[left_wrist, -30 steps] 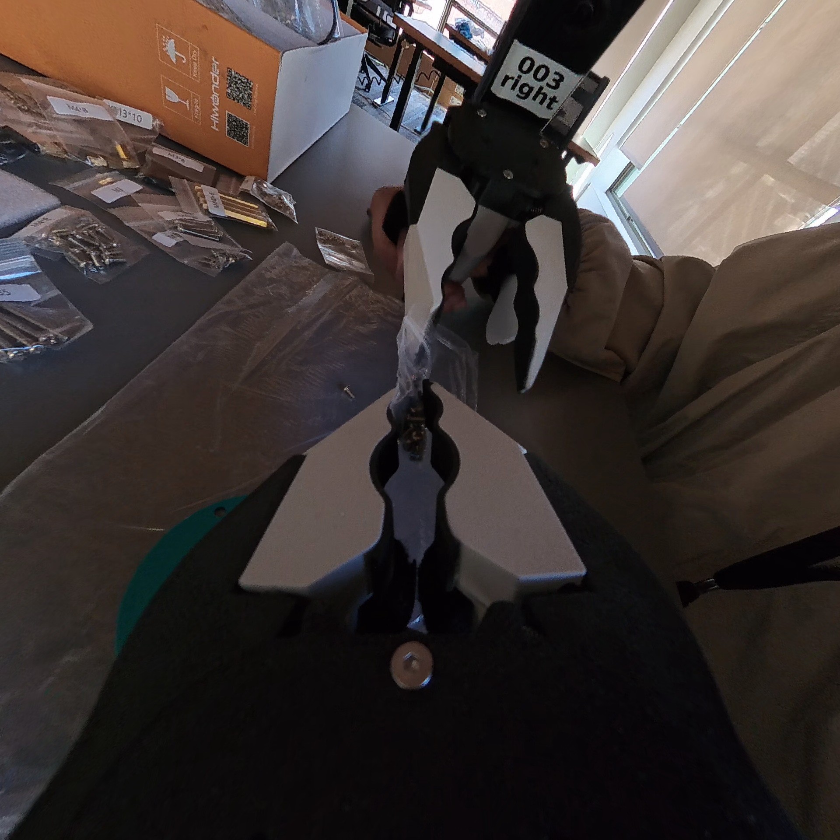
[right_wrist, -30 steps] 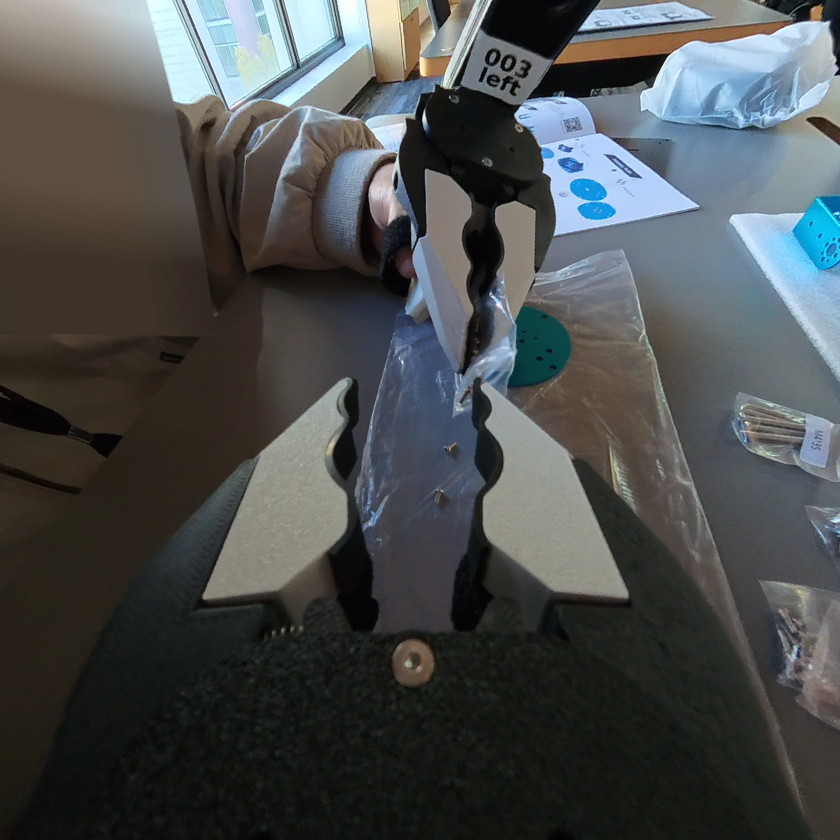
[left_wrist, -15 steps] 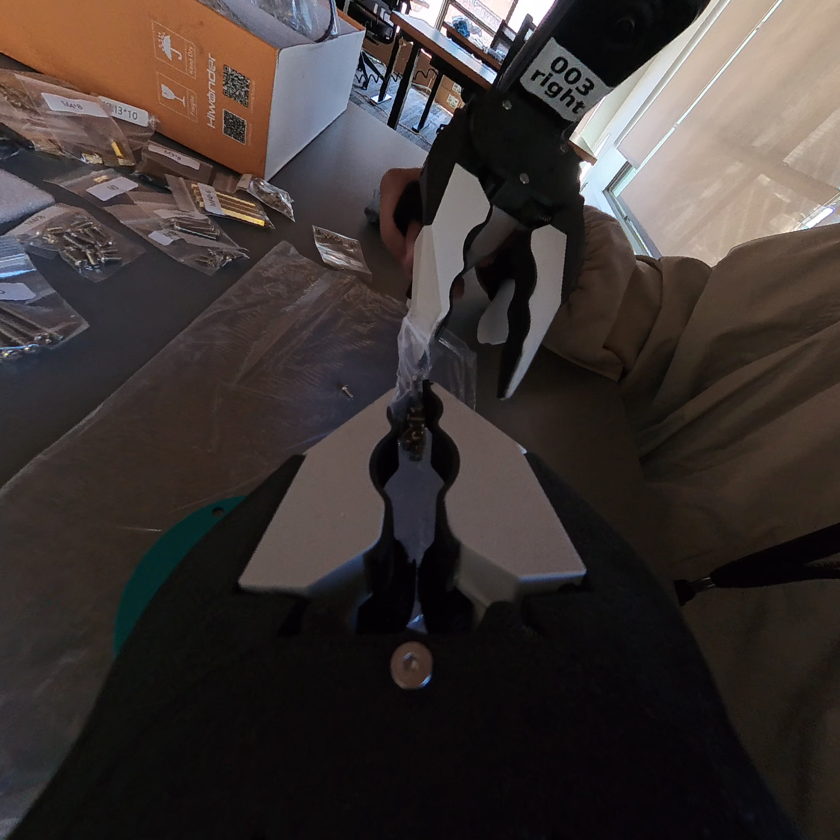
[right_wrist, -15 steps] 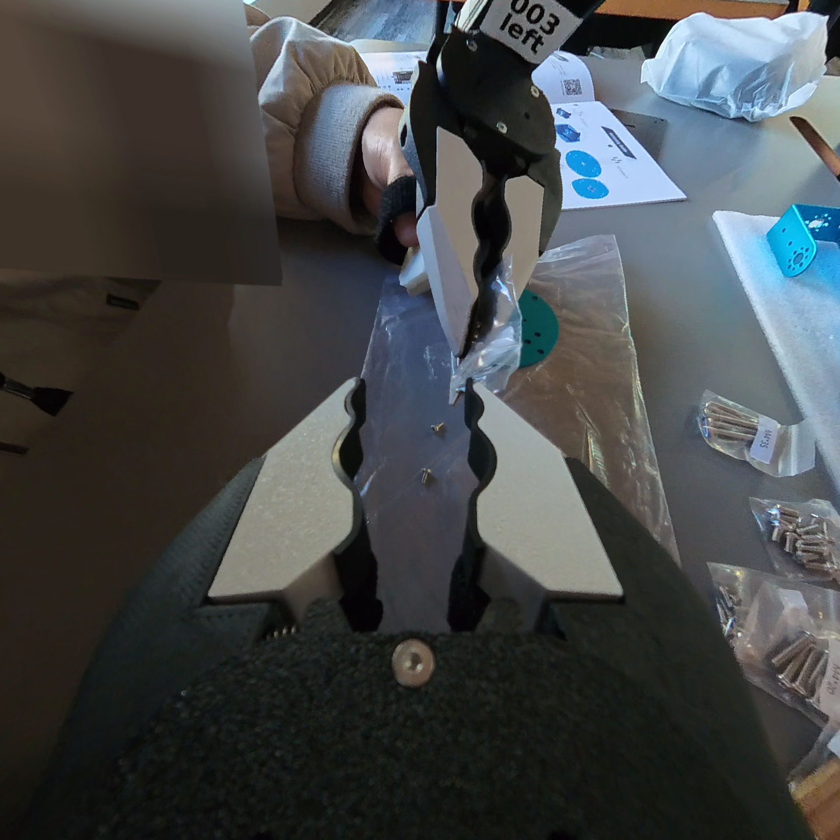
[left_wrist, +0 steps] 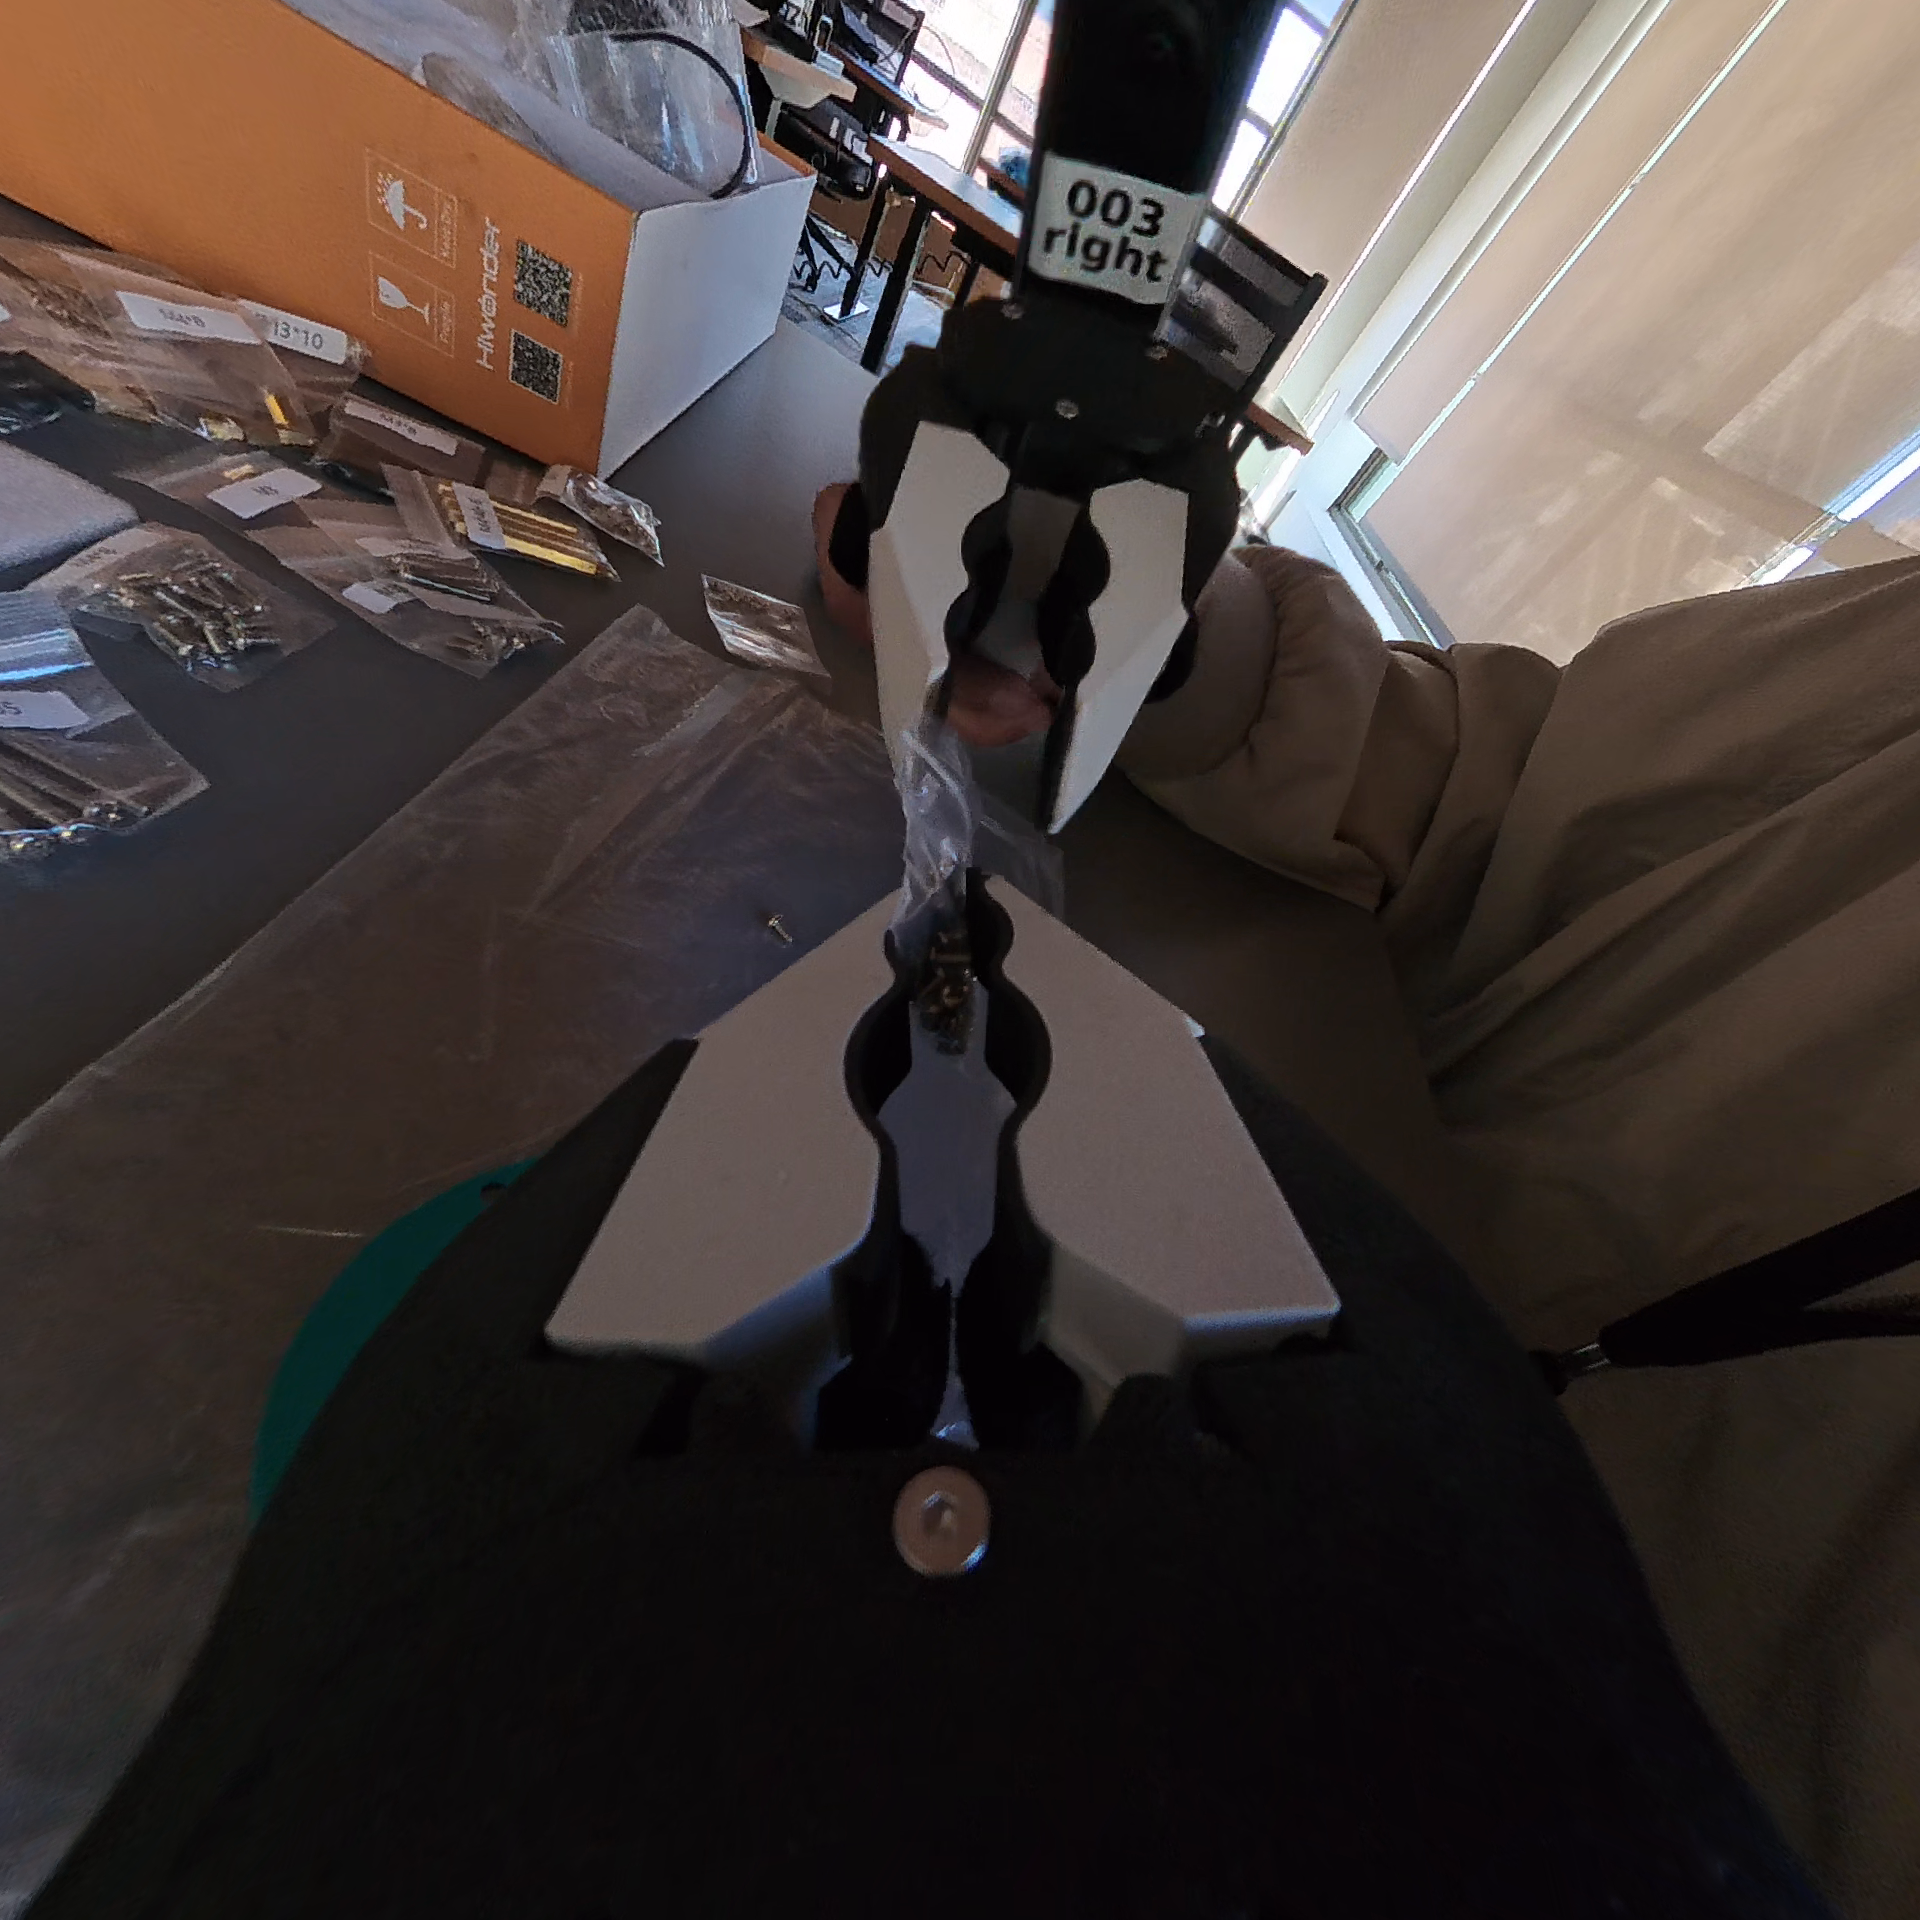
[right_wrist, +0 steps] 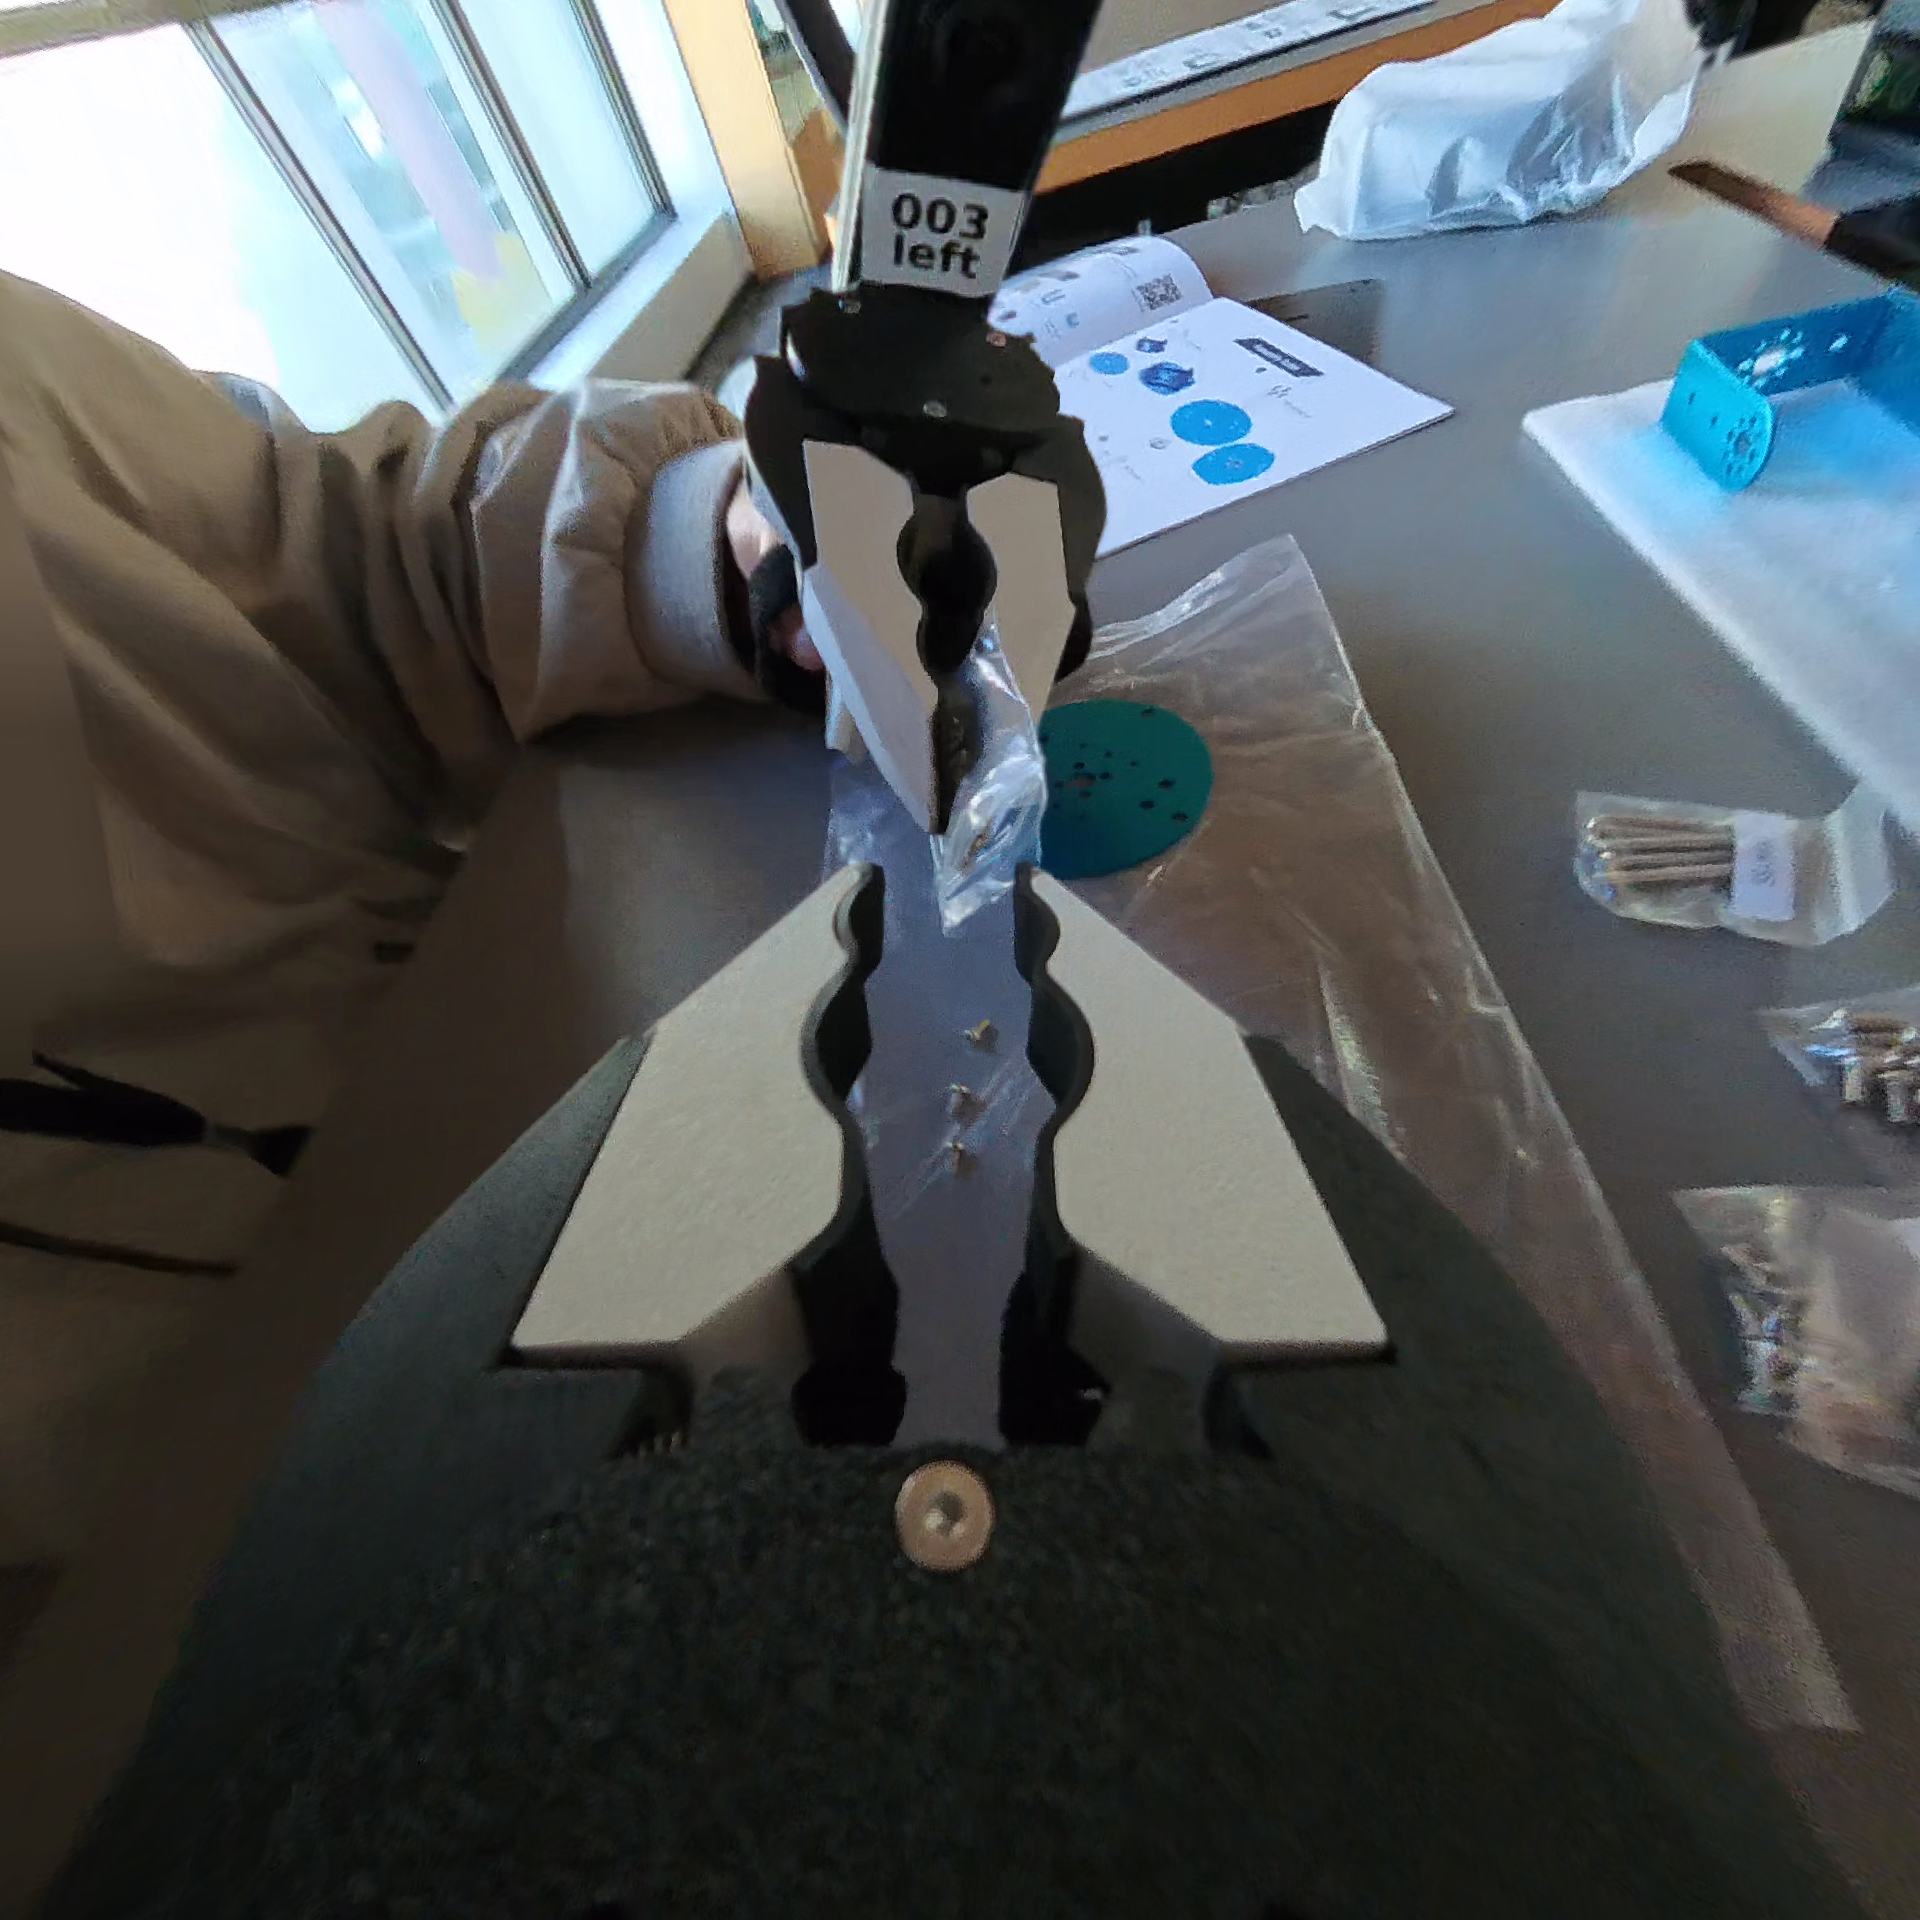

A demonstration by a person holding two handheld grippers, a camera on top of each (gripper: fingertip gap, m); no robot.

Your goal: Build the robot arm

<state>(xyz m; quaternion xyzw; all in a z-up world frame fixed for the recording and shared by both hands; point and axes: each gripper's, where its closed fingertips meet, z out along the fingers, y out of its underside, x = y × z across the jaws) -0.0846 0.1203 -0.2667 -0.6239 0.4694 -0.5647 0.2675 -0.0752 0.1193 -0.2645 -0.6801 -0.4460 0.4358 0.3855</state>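
Note:
My left gripper point(left_wrist: 966, 896) is shut on a small clear bag of screws point(left_wrist: 935, 800) and holds it above the table. In the right wrist view it point(right_wrist: 940, 821) hangs tips down with the bag point(right_wrist: 987, 821) drooping from it. My right gripper point(right_wrist: 945, 878) is open, and the bag's lower corner hangs just between its fingertips without being gripped. It faces me in the left wrist view point(left_wrist: 987, 774). Three loose screws point(right_wrist: 966, 1096) lie on a large clear plastic sheet point(right_wrist: 1299, 831) below, near a teal perforated disc point(right_wrist: 1127, 790).
An orange box point(left_wrist: 312, 187) and several labelled bags of screws point(left_wrist: 187, 613) lie at the left. A booklet point(right_wrist: 1226, 416), a blue bracket point(right_wrist: 1787, 405) on white foam point(right_wrist: 1766, 582) and more screw bags point(right_wrist: 1714, 862) lie at the right. The person's beige sleeve point(right_wrist: 312, 623) rests on the table edge. Less than 4 cm separates the two grippers' tips.
My right gripper's jaws have narrowed around the hanging bag corner, and it has turned more upright facing the left gripper. The left gripper still holds the bag.

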